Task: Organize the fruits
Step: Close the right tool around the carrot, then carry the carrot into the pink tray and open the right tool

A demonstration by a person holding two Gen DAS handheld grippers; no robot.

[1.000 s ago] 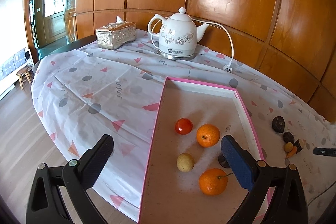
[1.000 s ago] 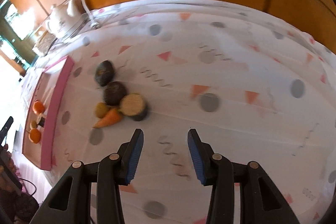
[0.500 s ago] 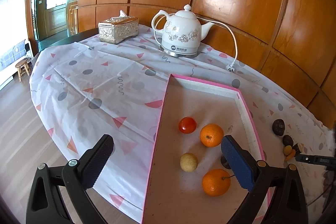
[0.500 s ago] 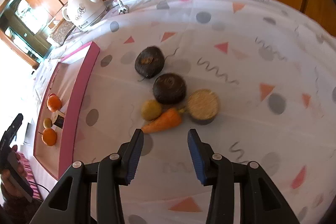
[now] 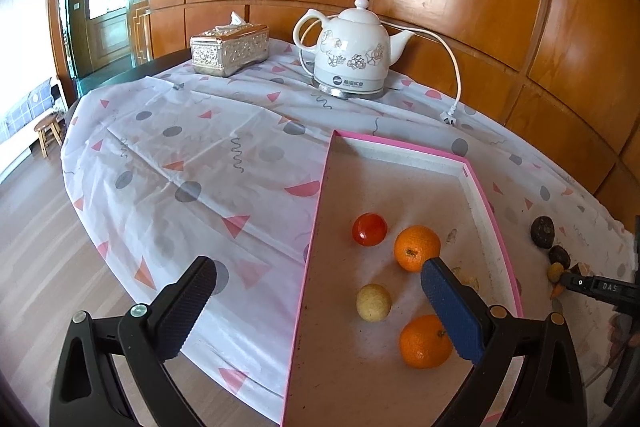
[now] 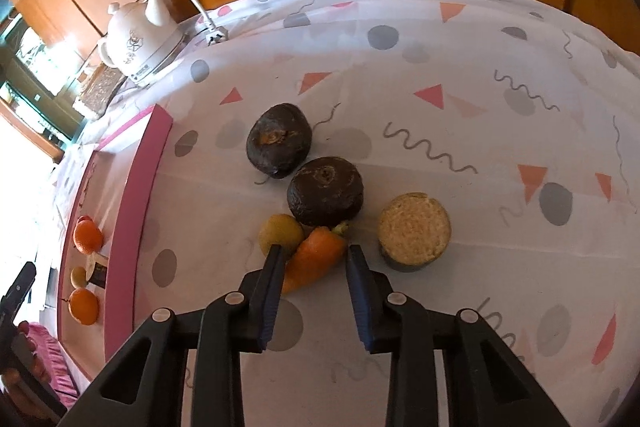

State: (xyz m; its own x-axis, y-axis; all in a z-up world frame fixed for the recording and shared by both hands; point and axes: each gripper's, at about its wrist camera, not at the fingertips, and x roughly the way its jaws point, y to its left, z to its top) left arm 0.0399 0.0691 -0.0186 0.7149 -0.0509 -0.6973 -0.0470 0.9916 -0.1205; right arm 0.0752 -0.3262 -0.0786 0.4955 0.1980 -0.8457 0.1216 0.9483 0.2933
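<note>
The right tool (image 6: 314, 253) stands spread to a middling gap, its blue pads on either side of the carrot (image 6: 312, 259) on the counter's patterned cloth (image 6: 460, 75); whether a pad touches it is hard to tell. Just beside the carrot lie a small yellow fruit (image 6: 279, 231), two dark round fruits (image 6: 325, 191) (image 6: 279, 140) and a cut, tan-faced piece (image 6: 414, 225). The left tool (image 5: 320, 301) hangs wide and empty over the near edge of the pink-rimmed tray (image 5: 494, 215), which holds two oranges (image 5: 416, 247) (image 5: 425, 341), a red tomato (image 5: 369, 229) and a pale round fruit (image 5: 373, 302). A white kettle (image 5: 352, 55) and a tissue box (image 5: 229, 49) stand beyond.
</note>
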